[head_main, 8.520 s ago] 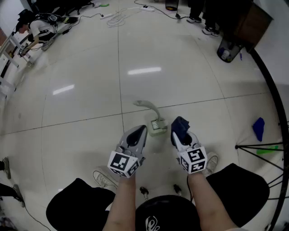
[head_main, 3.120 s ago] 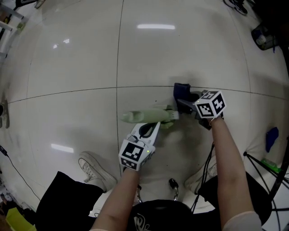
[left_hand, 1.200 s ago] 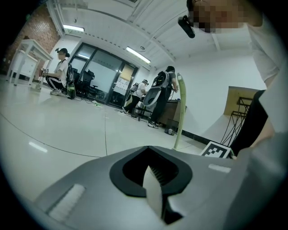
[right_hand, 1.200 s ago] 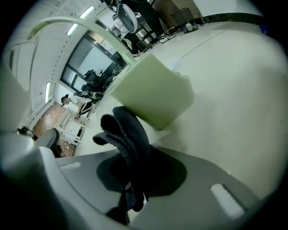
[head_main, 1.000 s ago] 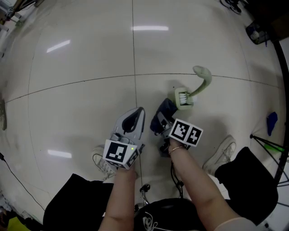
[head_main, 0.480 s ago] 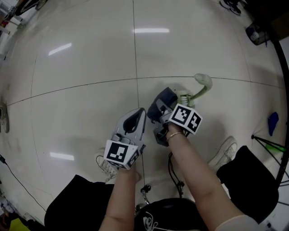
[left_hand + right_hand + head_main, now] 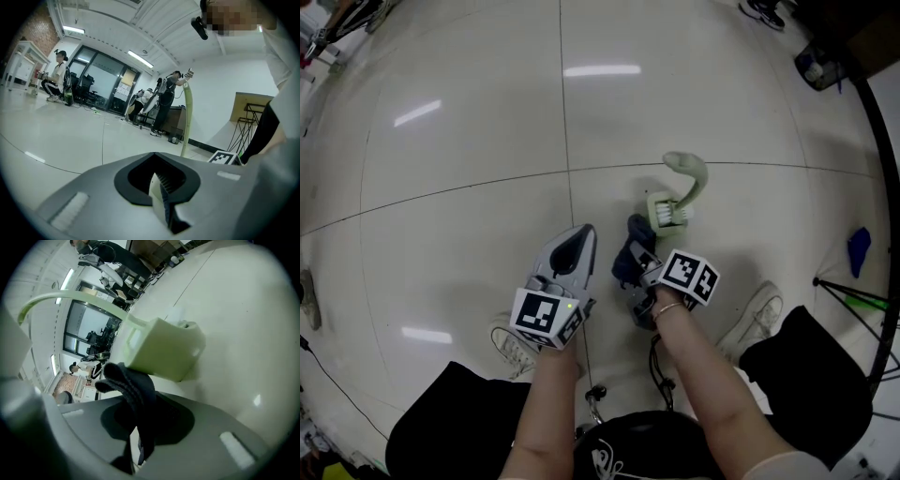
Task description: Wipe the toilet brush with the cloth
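Furthest left, the left tool (image 7: 581, 236), held low over the pale tiled floor (image 7: 459, 150), tip pointing away from the person. Clenched on nothing: jaws pressed pad to pad in the left gripper view, with no thing between them. Just behind that tool, partly under the forearm, a white shoe (image 7: 504, 342) on the floor.

Just right of the left tool, near but apart from it, the right tool (image 7: 639, 265), tip angled forward and leftward, marker cube nearest the wrist. Grasping the cloth (image 7: 632, 251): dark blue fabric pinched between the closed jaws in the right gripper view, bunched and standing up out of the tip.

Ahead and slightly right of the right tool's tip, the toilet brush (image 7: 670, 210), pale green, resting on the floor on its blocky head, curved handle rising and arching away from the tool. Held by neither tool. Upper fold of the cloth just beside the brush head, overlapping its lower corner in the right gripper view; touching or not, cannot tell. From the left tool's camera, only the thin green handle, upright to the right of that tool's tip.

Right of the right tool, by the person's leg, a second shoe (image 7: 757, 317). Well off to the right, a small blue scrap (image 7: 859, 251) on the floor.
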Action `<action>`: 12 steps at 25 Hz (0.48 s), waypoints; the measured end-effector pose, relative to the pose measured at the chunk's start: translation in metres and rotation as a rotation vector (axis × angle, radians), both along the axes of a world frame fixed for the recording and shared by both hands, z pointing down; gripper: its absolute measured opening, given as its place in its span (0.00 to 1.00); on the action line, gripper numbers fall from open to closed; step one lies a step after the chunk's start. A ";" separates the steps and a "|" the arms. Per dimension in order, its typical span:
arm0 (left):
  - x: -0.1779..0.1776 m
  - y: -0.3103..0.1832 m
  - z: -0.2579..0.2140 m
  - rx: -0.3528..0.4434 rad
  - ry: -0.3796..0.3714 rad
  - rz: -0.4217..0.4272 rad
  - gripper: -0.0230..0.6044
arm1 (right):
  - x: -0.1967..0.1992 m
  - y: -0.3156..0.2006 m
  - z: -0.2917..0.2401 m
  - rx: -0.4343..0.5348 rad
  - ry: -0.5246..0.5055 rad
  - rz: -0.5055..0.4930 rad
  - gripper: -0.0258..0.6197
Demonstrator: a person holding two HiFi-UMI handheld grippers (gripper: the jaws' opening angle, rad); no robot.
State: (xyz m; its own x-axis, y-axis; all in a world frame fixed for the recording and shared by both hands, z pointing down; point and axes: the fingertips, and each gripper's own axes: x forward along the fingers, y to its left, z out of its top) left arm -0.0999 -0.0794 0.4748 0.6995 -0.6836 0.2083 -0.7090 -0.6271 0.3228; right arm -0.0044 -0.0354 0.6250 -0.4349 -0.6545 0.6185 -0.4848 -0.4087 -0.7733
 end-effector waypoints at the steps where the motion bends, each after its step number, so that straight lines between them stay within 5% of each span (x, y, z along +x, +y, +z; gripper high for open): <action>1: 0.005 0.000 -0.002 0.005 -0.001 0.004 0.05 | 0.004 0.007 0.005 -0.016 -0.001 -0.004 0.14; 8: 0.027 -0.025 -0.060 0.098 0.037 -0.020 0.05 | 0.065 0.047 0.027 -0.132 0.097 -0.009 0.14; 12: 0.035 -0.042 -0.127 0.211 0.047 -0.029 0.05 | 0.126 0.035 -0.015 -0.052 0.246 0.054 0.14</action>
State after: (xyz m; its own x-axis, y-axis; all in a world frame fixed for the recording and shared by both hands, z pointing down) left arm -0.0654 -0.1210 0.3475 0.6844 -0.7286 0.0265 -0.7150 -0.6636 0.2198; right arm 0.1212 -0.0006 0.6104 -0.2324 -0.6373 0.7347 -0.6322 -0.4751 -0.6121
